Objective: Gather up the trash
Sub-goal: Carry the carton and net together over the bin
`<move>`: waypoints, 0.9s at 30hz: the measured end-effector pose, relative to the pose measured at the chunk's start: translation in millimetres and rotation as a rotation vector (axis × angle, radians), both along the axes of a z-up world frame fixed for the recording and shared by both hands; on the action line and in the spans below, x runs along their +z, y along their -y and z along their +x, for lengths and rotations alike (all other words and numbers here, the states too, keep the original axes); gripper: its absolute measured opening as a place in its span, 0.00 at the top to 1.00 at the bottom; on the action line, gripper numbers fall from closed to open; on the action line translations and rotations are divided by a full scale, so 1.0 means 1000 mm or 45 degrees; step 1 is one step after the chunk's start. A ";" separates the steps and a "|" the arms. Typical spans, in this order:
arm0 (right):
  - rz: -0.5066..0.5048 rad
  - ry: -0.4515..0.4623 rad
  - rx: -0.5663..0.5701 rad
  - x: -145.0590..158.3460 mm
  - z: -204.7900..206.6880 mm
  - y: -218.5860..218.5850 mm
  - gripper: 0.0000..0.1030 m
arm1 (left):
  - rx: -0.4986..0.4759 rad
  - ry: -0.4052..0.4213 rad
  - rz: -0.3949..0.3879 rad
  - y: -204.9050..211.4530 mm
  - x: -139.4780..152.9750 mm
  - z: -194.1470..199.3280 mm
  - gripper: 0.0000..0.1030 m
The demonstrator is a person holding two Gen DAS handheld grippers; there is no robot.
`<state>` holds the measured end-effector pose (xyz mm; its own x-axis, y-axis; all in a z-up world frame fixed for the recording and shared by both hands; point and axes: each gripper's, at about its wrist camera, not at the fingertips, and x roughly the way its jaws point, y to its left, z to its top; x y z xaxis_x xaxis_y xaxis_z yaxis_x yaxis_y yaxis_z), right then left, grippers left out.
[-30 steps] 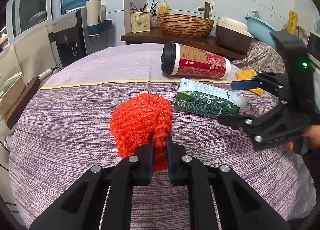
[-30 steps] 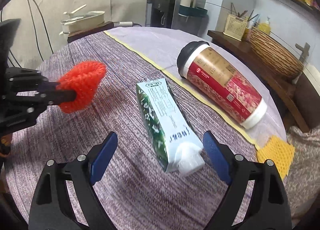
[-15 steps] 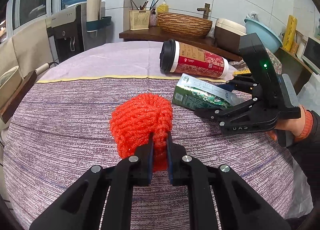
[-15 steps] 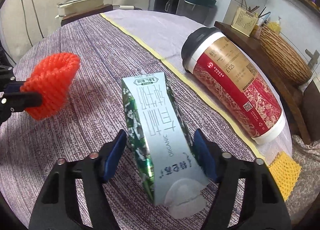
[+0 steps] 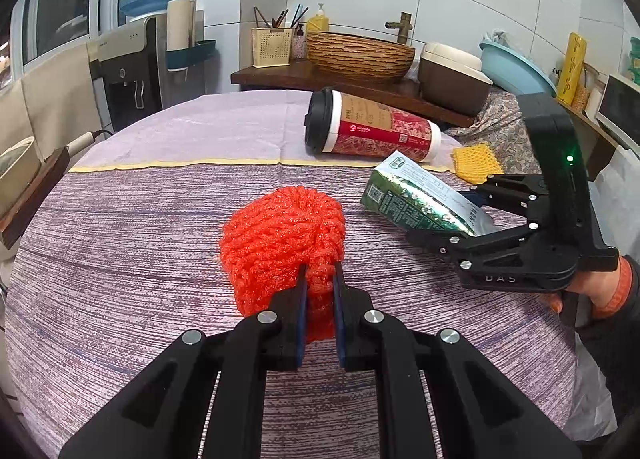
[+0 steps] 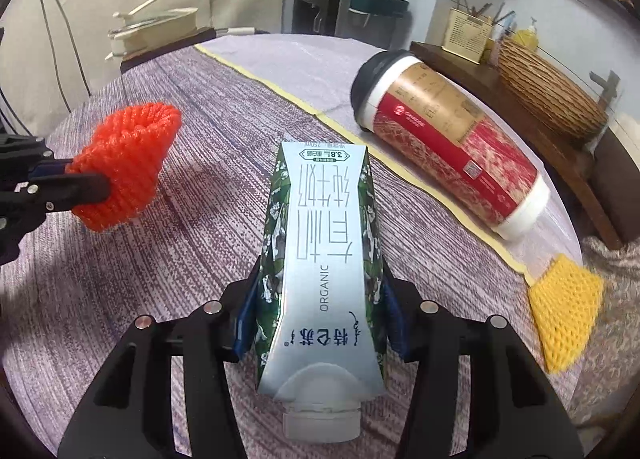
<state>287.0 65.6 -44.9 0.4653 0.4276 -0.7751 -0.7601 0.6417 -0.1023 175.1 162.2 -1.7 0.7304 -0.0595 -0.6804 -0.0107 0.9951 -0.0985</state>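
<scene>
My left gripper (image 5: pixel 320 271) is shut on a red foam fruit net (image 5: pixel 280 227), pinching its near edge just above the striped tablecloth; the same net (image 6: pixel 128 163) shows at the left in the right wrist view. My right gripper (image 6: pixel 320 275) has its jaws closing on a green and silver milk carton (image 6: pixel 324 243). Both blue pads press on the carton's sides, with the cap end toward the camera. In the left wrist view the carton (image 5: pixel 408 199) sits tilted, its far end raised off the cloth, in the right gripper (image 5: pixel 444 215) held by a hand.
A tall red and tan paper cup (image 5: pixel 372 131) with a black lid lies on its side behind the carton. A yellow foam net (image 6: pixel 564 319) lies at the round table's (image 5: pixel 120 239) right edge. Behind stand a wooden counter, a woven basket and a water dispenser.
The right gripper came down over the carton and its jaws closed from wide apart onto its sides; the carton now tilts up off the cloth. The left gripper and red net stayed put.
</scene>
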 end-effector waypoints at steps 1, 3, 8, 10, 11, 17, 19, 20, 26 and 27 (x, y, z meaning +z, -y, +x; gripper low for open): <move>0.017 -0.001 -0.012 0.002 -0.002 0.005 0.50 | -0.006 0.004 0.001 0.003 0.001 -0.001 0.89; 0.059 0.004 -0.038 0.009 -0.008 0.017 0.49 | -0.018 0.011 0.001 0.009 0.004 -0.001 0.89; 0.148 0.017 -0.108 0.025 -0.022 0.049 0.49 | -0.062 0.035 -0.015 0.029 0.011 -0.004 0.89; 0.169 0.024 -0.120 0.030 -0.028 0.060 0.49 | -0.083 0.046 -0.011 0.040 0.014 -0.005 0.89; 0.178 0.027 -0.128 0.032 -0.032 0.068 0.49 | -0.098 0.049 -0.007 0.047 0.015 -0.005 0.89; 0.232 0.038 -0.206 0.039 -0.054 0.113 0.49 | -0.193 0.064 -0.043 0.084 0.021 0.000 0.89; 0.245 0.047 -0.247 0.040 -0.060 0.129 0.49 | -0.224 0.073 -0.036 0.099 0.022 0.001 0.89; 0.255 0.053 -0.281 0.041 -0.064 0.141 0.49 | -0.240 0.077 -0.037 0.105 0.023 0.002 0.89; 0.267 0.062 -0.428 0.038 -0.081 0.194 0.49 | -0.356 0.081 -0.103 0.147 0.023 0.011 0.89; 0.267 0.066 -0.453 0.036 -0.083 0.204 0.49 | -0.373 0.083 -0.102 0.154 0.024 0.012 0.89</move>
<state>203.6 -138.2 -8.5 0.6488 0.3794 -0.6597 -0.4846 0.8743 0.0262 186.7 8.5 22.0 0.7162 -0.3258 -0.6171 0.2846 0.9438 -0.1680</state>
